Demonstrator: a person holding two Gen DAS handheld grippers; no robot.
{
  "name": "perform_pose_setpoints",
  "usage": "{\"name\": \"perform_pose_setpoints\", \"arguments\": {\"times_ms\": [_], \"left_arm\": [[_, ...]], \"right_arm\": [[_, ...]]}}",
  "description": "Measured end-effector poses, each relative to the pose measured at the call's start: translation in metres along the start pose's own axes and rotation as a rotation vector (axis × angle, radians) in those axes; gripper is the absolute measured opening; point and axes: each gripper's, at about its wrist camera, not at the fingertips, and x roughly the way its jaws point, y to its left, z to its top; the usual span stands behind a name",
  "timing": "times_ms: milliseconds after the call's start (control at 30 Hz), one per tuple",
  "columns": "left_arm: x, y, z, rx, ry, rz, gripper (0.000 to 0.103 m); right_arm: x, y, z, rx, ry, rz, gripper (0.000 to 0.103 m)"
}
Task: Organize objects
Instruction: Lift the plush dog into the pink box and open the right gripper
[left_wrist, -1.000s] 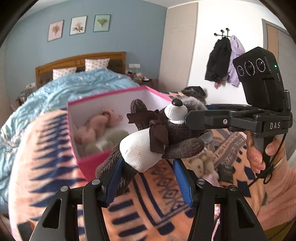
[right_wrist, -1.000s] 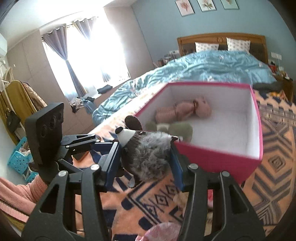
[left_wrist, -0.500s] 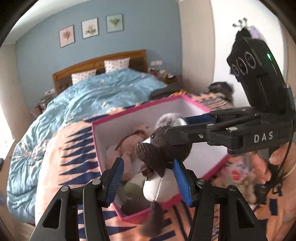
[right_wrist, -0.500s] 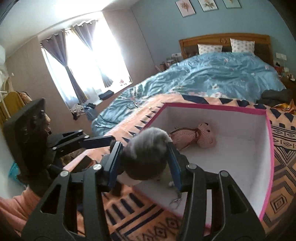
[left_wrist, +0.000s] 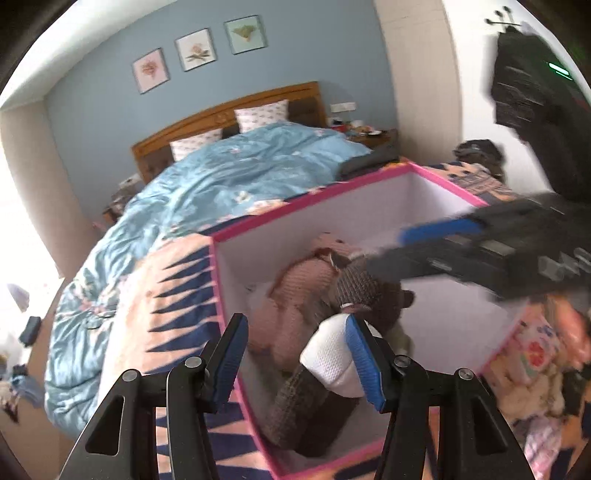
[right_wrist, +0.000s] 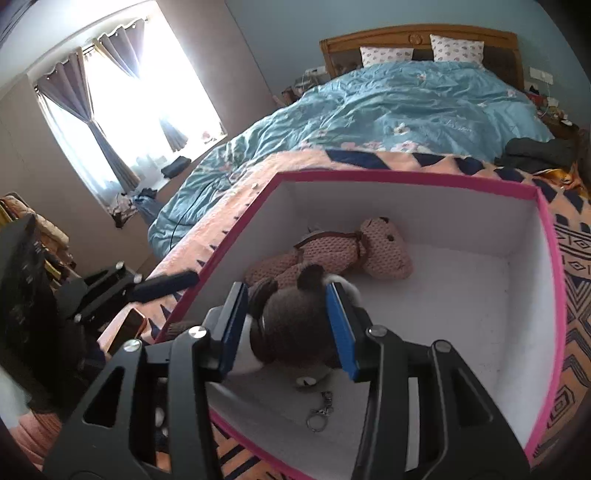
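Your right gripper (right_wrist: 286, 326) is clamped on the head of the brown plush toy (right_wrist: 291, 321), its blue pads pressed against both sides of it, and holds it inside the pink box (right_wrist: 550, 266), low over the white floor near the front left corner. Your left gripper (left_wrist: 295, 360) stands wide apart and grips nothing; its left finger hangs over the box's left wall, while its right pad (left_wrist: 364, 363) lies just beside the toy's white foot (left_wrist: 330, 354). In the left wrist view the right gripper reaches in from the right, blurred, across the open top of the box, and it hides part of the far wall. Inside the box, a pink knitted bear (right_wrist: 351, 251) lies on its side toward the back, touching the brown toy. A metal key ring (right_wrist: 318, 413) hangs from the brown toy and rests on the box floor. The box sits on a peach and navy patterned blanket (right_wrist: 569, 240) at the foot of the bed (right_wrist: 417, 99). A heap of other soft items (left_wrist: 535, 365) lies on the blanket just beside the box's right wall. A phone (right_wrist: 127, 330) lies on the blanket near the box's left wall.
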Motion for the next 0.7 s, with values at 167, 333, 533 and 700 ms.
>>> {"name": "perform_pose_setpoints", "arguments": {"times_ms": [167, 333, 533, 700], "left_arm": [[0.009, 0.014, 0.010, -0.077, -0.010, 0.077, 0.057], [-0.009, 0.025, 0.008, -0.146, -0.069, 0.028, 0.058], [-0.046, 0.009, -0.004, -0.097, -0.145, -0.069, 0.064], [-0.051, -0.027, -0.021, -0.004, -0.109, -0.243, 0.065]], "right_arm": [[-0.008, 0.001, -0.012, -0.018, 0.017, -0.001, 0.049], [-0.010, 0.006, -0.025, -0.054, 0.042, -0.002, 0.049], [-0.027, -0.015, -0.043, -0.024, 0.051, -0.033, 0.057], [-0.038, -0.038, -0.062, 0.018, 0.120, -0.058, 0.058]]}}
